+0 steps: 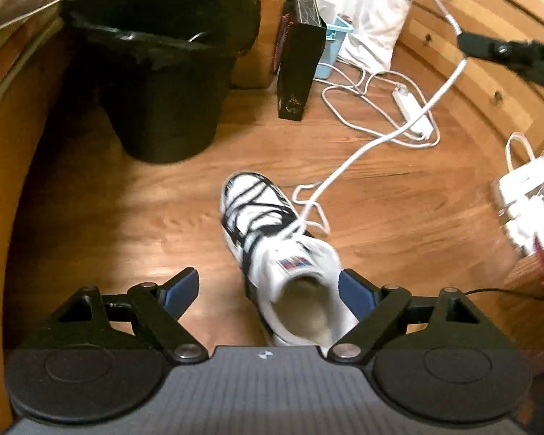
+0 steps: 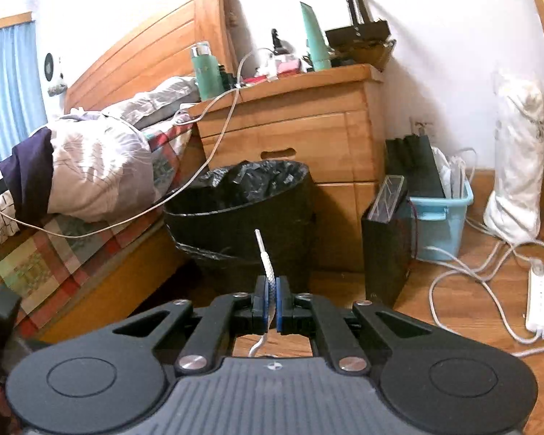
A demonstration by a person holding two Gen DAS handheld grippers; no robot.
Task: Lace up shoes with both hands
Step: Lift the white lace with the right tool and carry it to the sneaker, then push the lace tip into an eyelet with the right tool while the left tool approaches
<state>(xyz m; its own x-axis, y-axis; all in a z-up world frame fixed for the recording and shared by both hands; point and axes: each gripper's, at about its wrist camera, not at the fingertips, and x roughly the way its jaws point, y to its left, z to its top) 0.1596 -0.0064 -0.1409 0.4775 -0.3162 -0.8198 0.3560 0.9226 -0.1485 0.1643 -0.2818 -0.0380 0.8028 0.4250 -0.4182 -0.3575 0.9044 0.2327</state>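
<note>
Shoe (image 1: pixel 272 253) sits on the wood floor (image 1: pixel 127 217) at centre of the left view, toe toward 12 o'clock, collar between the left gripper (image 1: pixel 268 286) fingers. Those jaws stand wide and hold nothing; the pad at 3 o'clock is just beside the collar (contact unclear, frame blurred). Right gripper (image 2: pixel 271 297) is clamped on the white lace (image 2: pixel 270 279) near its tip, aglet poking up toward 12 o'clock. In the left view the same lace runs taut from the upper eyelets out to 1 o'clock.

Progress, judged: lower rows look crossed already, the top eyelets are probably still to thread, and no knot is visible. A slack loop lies at the shoe's 2 o'clock.

Around: black bin (image 1: pixel 163 72) at 11 o'clock, black box (image 1: pixel 297 61) at 12, power strip (image 1: pixel 413 112) with cables at 1–2 o'clock, right under the lace line and a possible snag.
</note>
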